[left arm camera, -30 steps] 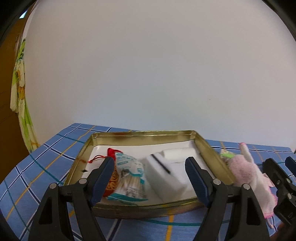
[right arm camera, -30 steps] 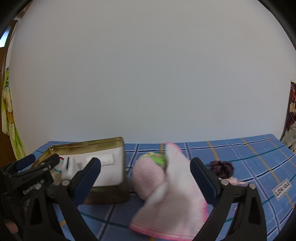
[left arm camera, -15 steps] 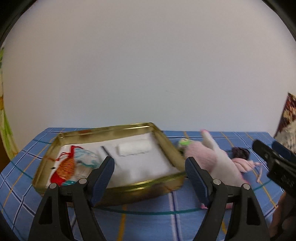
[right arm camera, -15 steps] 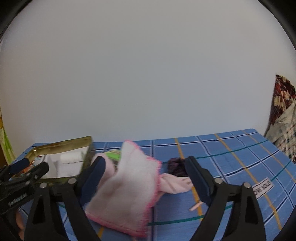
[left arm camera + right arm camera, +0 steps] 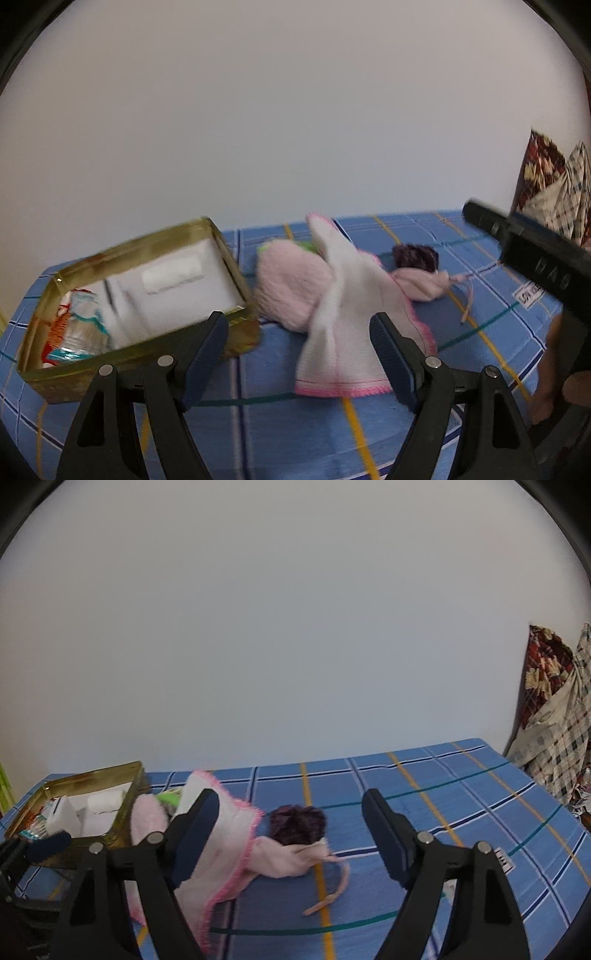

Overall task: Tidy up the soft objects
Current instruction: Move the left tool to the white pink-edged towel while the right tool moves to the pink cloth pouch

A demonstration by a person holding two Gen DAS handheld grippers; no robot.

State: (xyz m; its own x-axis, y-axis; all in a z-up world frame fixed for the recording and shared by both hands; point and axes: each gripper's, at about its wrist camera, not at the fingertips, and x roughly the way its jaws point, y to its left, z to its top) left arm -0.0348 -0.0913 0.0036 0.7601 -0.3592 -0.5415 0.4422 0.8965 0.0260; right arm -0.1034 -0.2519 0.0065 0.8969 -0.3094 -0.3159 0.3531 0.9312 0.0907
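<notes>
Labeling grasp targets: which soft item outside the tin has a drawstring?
The small pink pouch, beside the dark purple pom; its cord trails across the cloth. The pink-edged towel and fuzzy pink item have none.

Your worktop wears a blue checked cloth with yellow, green and dark lines. On it, at your left, sits a gold tin. Just beside the tin lie a fluffy pink item and a pink-edged white cloth; next come a pale pink pouch and a dark purple bundle.
</notes>
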